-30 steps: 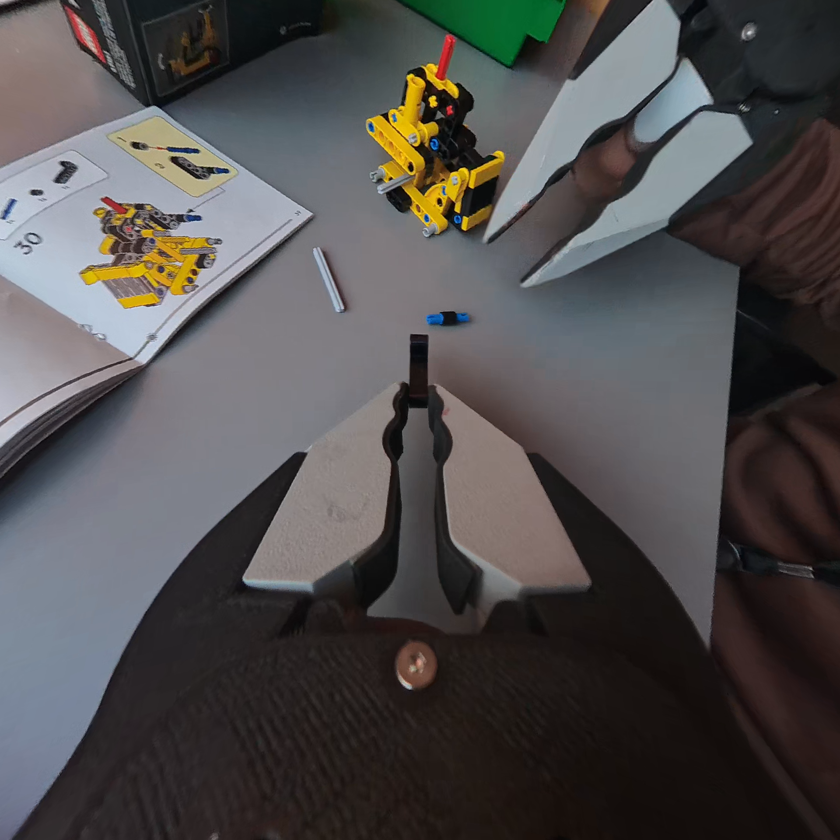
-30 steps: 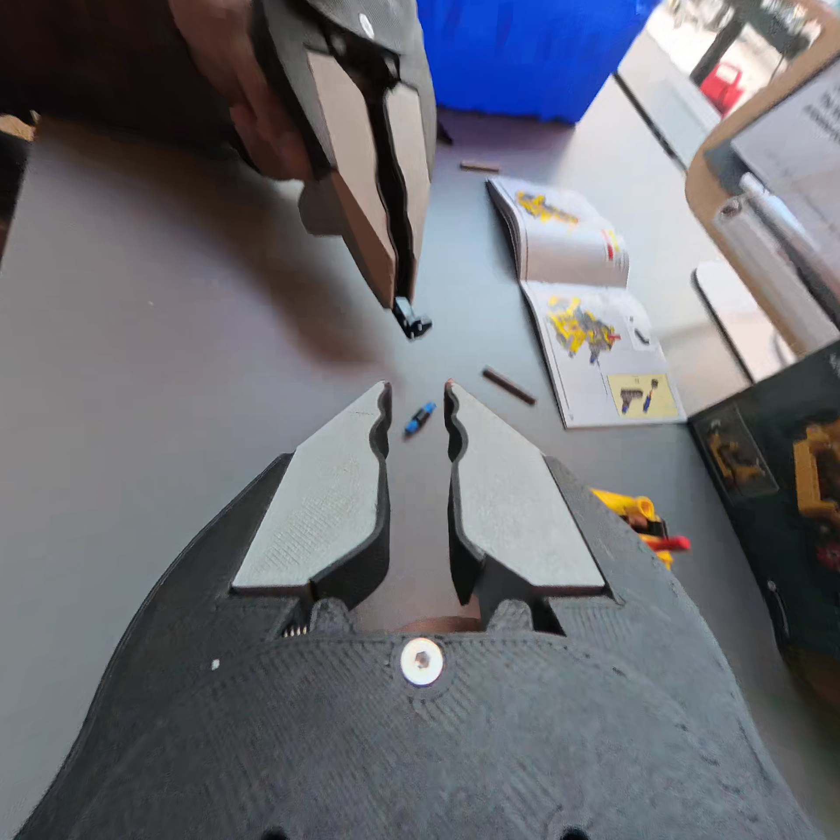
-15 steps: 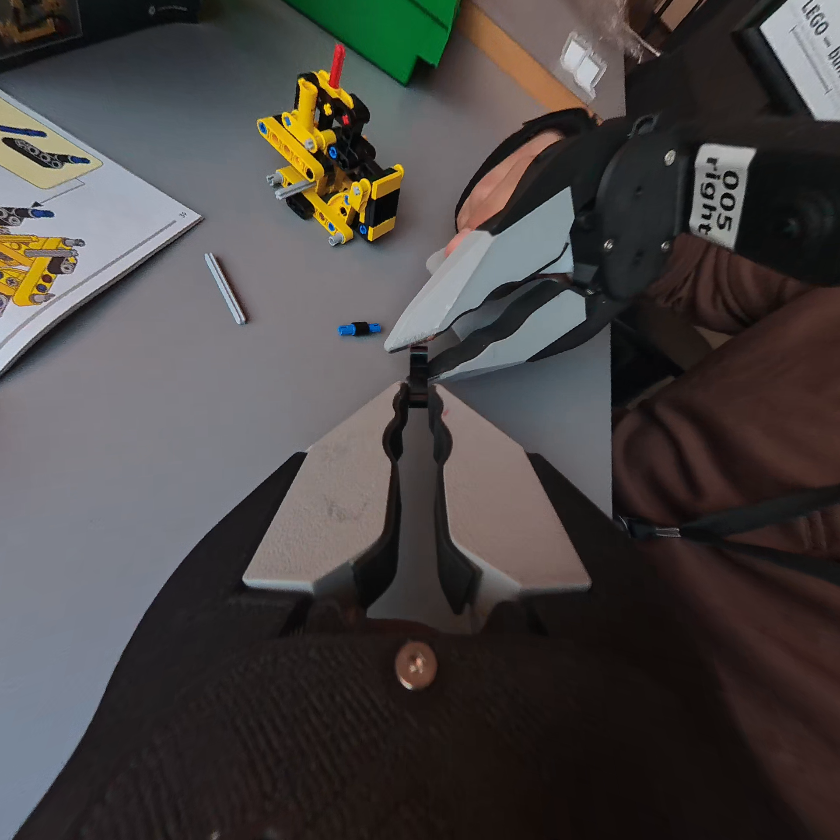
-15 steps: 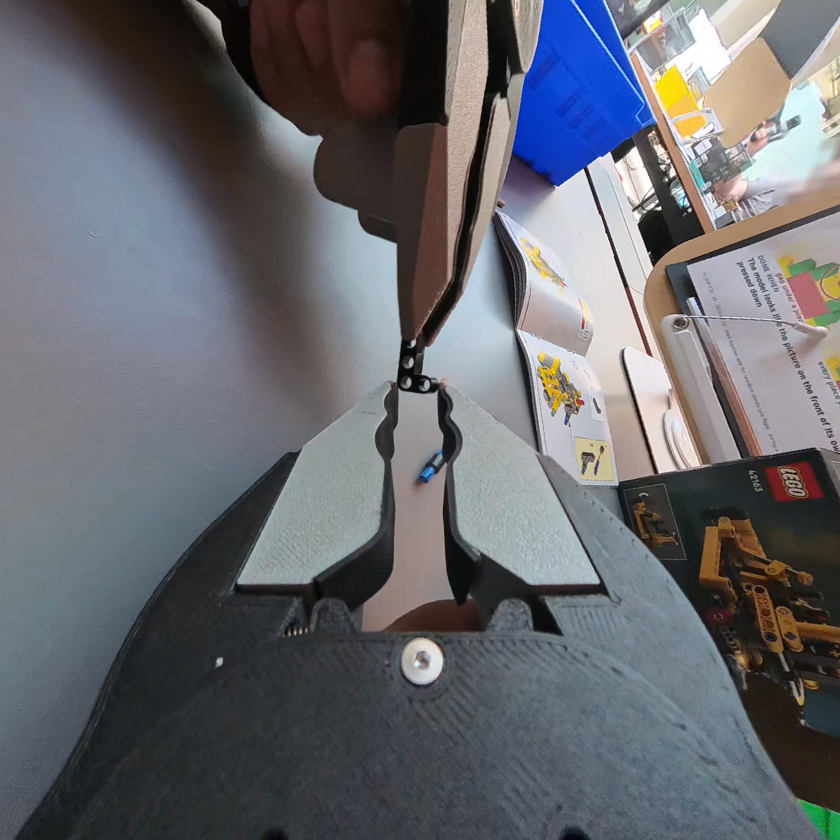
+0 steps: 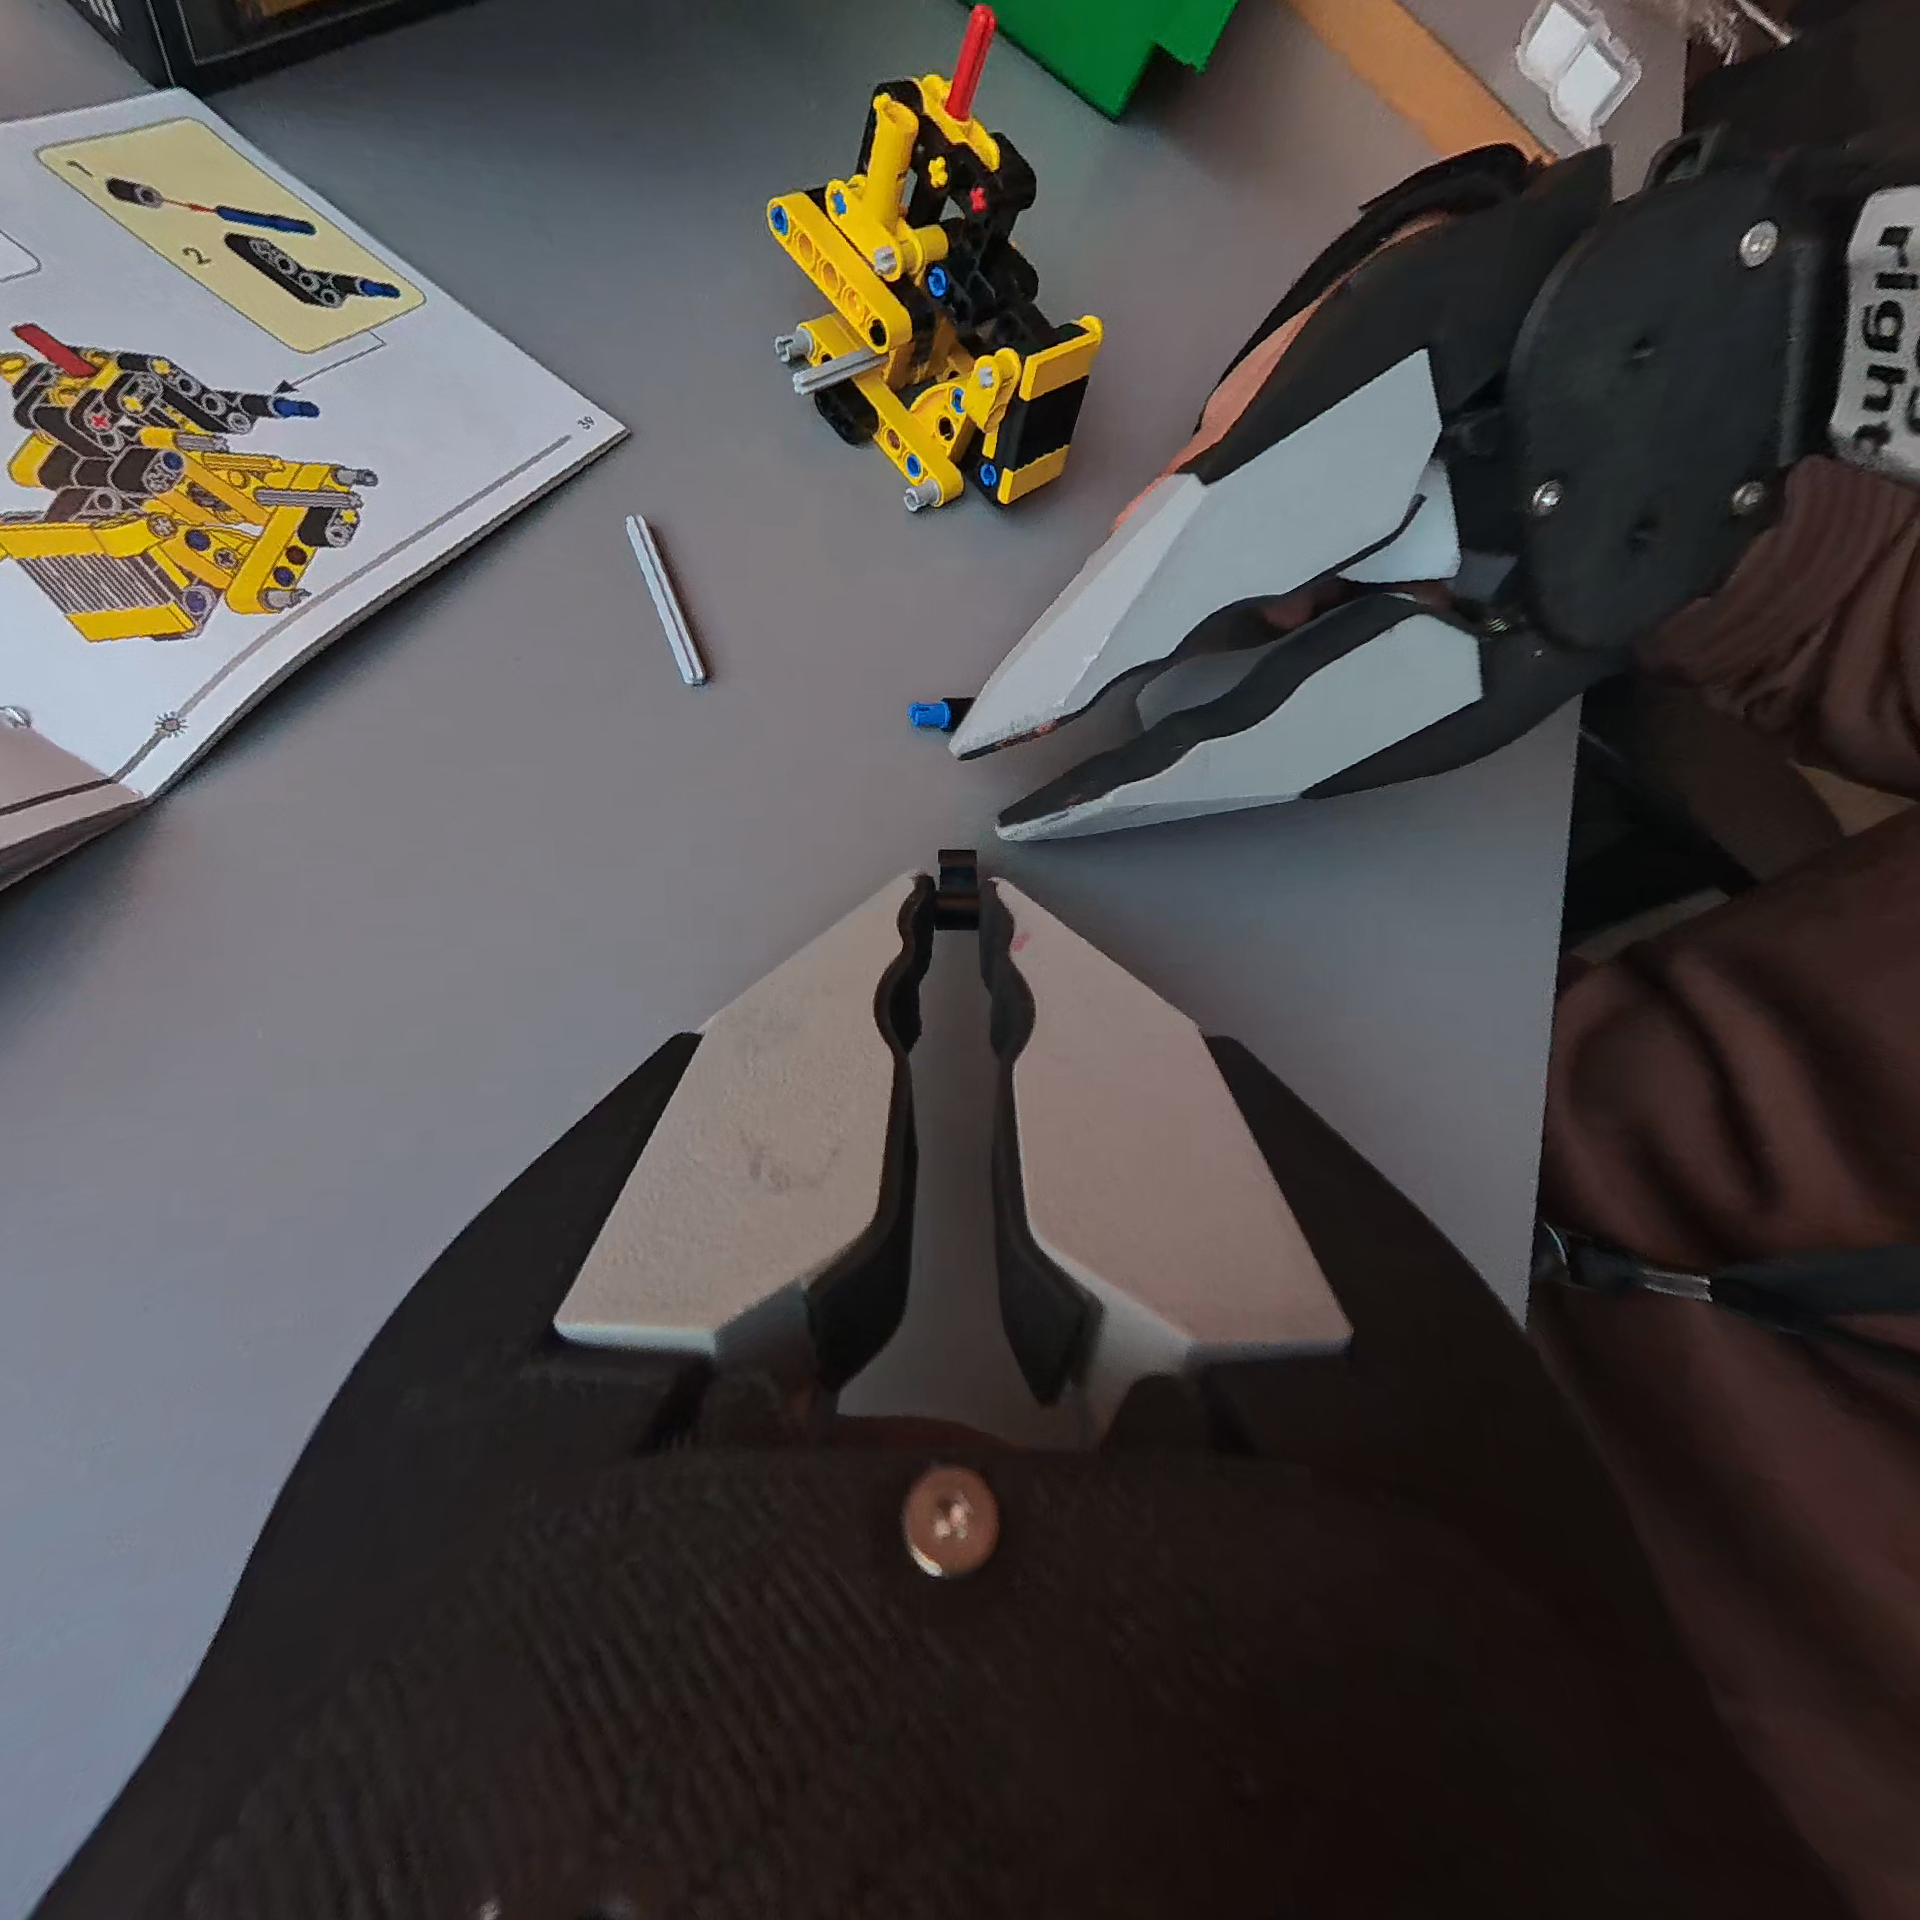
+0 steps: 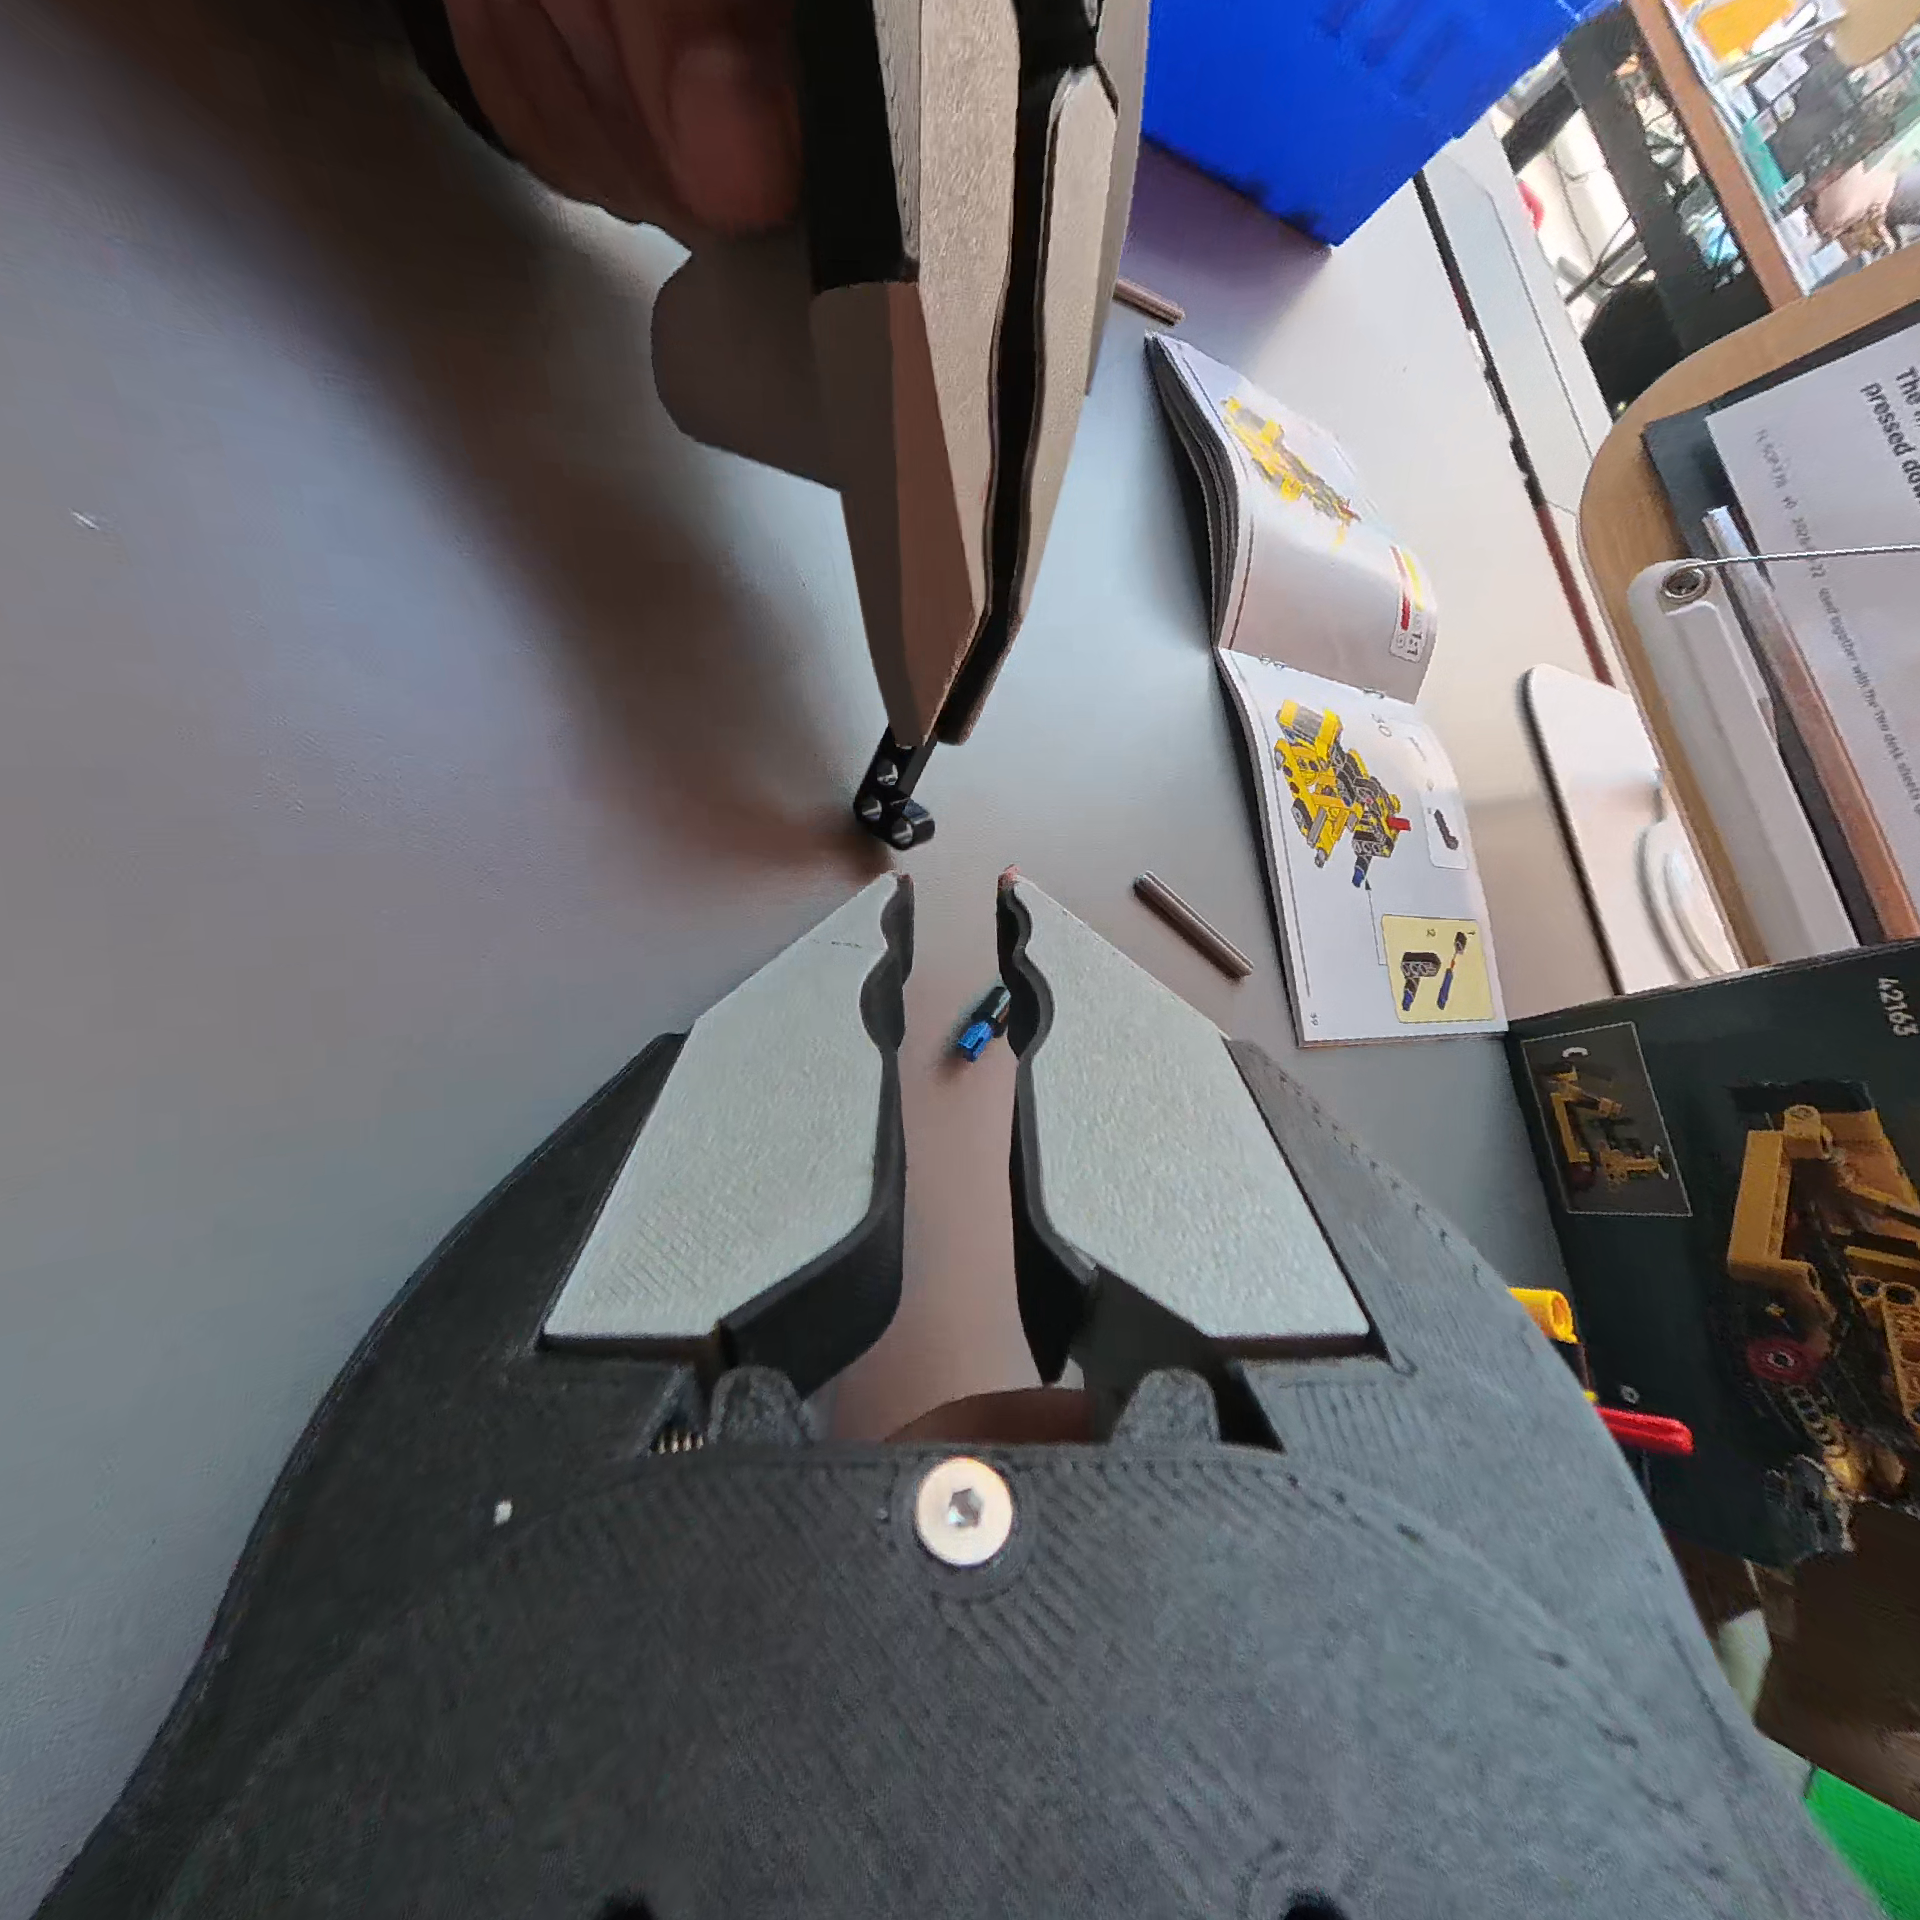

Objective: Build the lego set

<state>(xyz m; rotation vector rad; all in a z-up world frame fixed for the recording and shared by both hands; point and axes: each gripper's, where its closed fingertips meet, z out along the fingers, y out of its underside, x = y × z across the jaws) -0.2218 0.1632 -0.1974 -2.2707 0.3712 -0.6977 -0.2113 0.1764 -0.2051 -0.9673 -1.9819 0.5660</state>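
Left gripper (image 5: 956, 883) is pinching a small black bent beam (image 6: 894, 795) at its tips above the grey table (image 5: 416, 935), while the right gripper (image 6: 954, 881), tips parted and empty, is hovering over a blue-and-black pin (image 6: 982, 1023). Only the right wrist view is showing the beam's 3 holes; only the left wrist view is showing the whole yellow model (image 5: 935, 332), standing beyond a grey axle (image 5: 665, 597).

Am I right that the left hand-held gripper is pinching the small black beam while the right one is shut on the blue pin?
Not quite. The left hand-held gripper does pinch the black beam, but the right hand-held gripper is open and empty. The blue pin lies on the grey table, seen through the gap between the right gripper's fingers in the right wrist view.
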